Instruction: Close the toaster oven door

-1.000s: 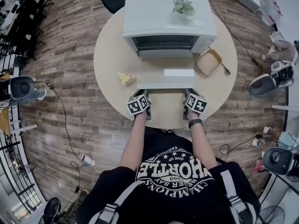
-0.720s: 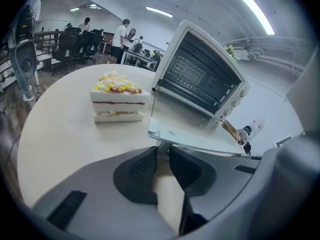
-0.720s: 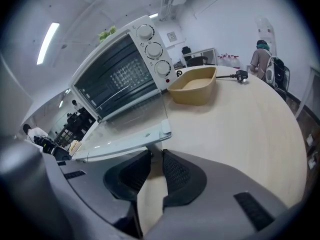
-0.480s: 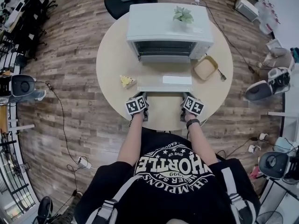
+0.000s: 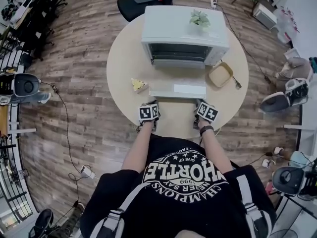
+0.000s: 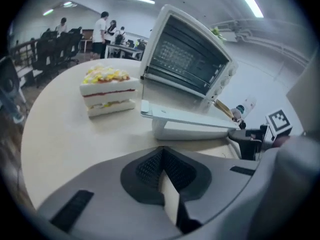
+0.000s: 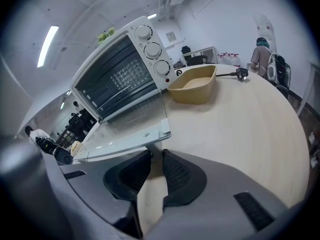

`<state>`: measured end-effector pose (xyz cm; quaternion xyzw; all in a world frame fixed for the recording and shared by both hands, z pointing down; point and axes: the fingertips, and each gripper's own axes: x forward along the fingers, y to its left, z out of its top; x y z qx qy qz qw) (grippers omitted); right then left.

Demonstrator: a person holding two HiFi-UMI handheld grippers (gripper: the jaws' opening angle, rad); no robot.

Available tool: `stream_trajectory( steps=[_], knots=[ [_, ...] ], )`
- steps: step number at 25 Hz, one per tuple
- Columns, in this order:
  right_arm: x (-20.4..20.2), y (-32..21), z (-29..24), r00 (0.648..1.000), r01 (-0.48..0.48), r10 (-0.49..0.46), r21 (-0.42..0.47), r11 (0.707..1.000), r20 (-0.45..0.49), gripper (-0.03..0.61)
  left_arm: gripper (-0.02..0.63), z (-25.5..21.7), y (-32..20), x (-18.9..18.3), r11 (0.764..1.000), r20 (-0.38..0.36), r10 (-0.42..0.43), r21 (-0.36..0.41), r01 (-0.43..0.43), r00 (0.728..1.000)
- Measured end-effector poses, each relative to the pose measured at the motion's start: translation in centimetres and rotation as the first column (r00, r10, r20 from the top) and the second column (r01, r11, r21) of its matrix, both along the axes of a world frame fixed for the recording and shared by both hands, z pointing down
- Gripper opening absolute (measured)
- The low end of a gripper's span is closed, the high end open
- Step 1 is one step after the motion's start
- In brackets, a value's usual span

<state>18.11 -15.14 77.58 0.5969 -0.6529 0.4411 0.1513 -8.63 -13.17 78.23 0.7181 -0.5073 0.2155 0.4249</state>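
Observation:
The white toaster oven (image 5: pixel 185 33) stands at the far side of the round table, its glass door (image 5: pixel 177 88) folded down flat toward me. My left gripper (image 5: pixel 152 104) sits just short of the door's near left corner. Its jaws have just been closing and now stand shut with nothing between them (image 6: pixel 161 151); the door (image 6: pixel 190 124) lies a little ahead. My right gripper (image 5: pixel 200 104) waits at the door's near right corner. It is open, a narrow gap showing bare table (image 7: pixel 154 154), with the door's edge (image 7: pixel 125 134) right beyond its tips.
A slice of layered cake (image 5: pixel 137 85) lies left of the door. A tan dish (image 5: pixel 220 75) and a black plug (image 7: pixel 241 73) are on the right. A small plant (image 5: pixel 199 18) sits on the oven. Office chairs and cables surround the round table (image 5: pixel 124 68).
The left gripper's marker cube has rolled slightly and shifted a little. The right gripper stays where it was. The door remains down.

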Motion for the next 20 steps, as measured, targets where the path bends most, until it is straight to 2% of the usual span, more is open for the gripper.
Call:
stream_trajectory(
  steps=[3,9,13,17,20],
  knots=[
    [-0.1,-0.2,0.0,1.000,0.013,-0.013,-0.007,1.000,-0.005,0.095,0.015,0.1,0.0,0.3,0.999,0.042,0.029,0.028,-0.030,0.999],
    [-0.1,-0.2,0.0,1.000,0.019,-0.019,-0.009,1.000,-0.005,0.095,0.017,-0.6,-0.7,-0.6,0.998,0.042,-0.019,0.057,0.017,0.999],
    [-0.1,-0.3,0.1,1.000,0.016,-0.016,-0.014,1.000,-0.007,0.095,0.018,0.0,-1.5,-0.7,0.998,0.047,-0.020,0.067,0.017,0.999],
    [-0.1,-0.2,0.0,1.000,0.026,-0.027,-0.018,0.999,-0.004,0.095,0.089,-0.2,-1.7,-0.8,0.996,0.046,-0.043,0.074,0.039,0.998],
    [-0.2,-0.2,-0.1,0.999,0.033,-0.034,-0.018,0.999,-0.002,0.095,0.107,-0.2,-1.9,-0.7,0.996,0.040,-0.044,0.076,0.041,0.998]
  ],
)
